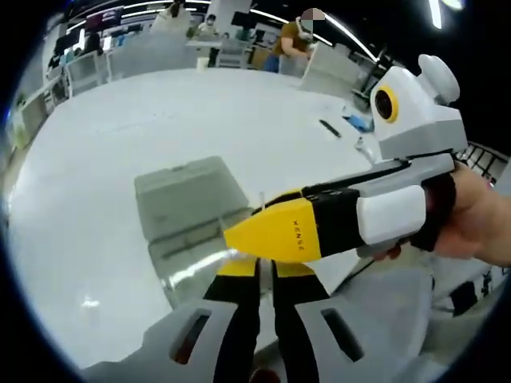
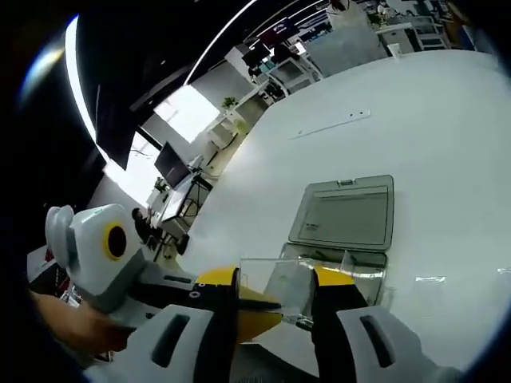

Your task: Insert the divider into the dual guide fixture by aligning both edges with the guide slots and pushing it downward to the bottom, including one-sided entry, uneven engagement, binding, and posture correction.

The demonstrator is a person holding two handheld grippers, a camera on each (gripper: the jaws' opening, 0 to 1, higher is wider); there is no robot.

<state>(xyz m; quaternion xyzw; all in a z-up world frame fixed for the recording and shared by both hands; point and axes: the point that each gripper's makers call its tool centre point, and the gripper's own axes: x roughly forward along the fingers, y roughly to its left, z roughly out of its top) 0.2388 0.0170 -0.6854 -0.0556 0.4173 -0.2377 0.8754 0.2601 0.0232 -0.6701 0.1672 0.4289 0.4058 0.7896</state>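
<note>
The divider (image 2: pixel 281 286) is a clear plastic sheet; in the left gripper view it is edge-on, a thin pale line (image 1: pixel 260 203). My left gripper (image 1: pixel 267 275) is shut on it, its black, yellow-tipped jaws almost touching. My right gripper (image 2: pixel 278 279) spans the sheet's width, one jaw against each side edge, and it crosses the left gripper view (image 1: pixel 275 233) in a hand. The left gripper's yellow tip (image 2: pixel 257 315) meets the sheet's lower left. The grey guide fixture (image 1: pixel 190 209) (image 2: pixel 351 209) lies on the table just beyond the sheet, its flat lid laid open.
The fixture stands on a wide white table (image 1: pixel 120 136) (image 2: pixel 431 120). Small dark and blue items (image 1: pixel 339 126) lie at its far right. Beyond the table are desks, shelving and people (image 1: pixel 291 36). A hand (image 1: pixel 479 219) holds the right gripper.
</note>
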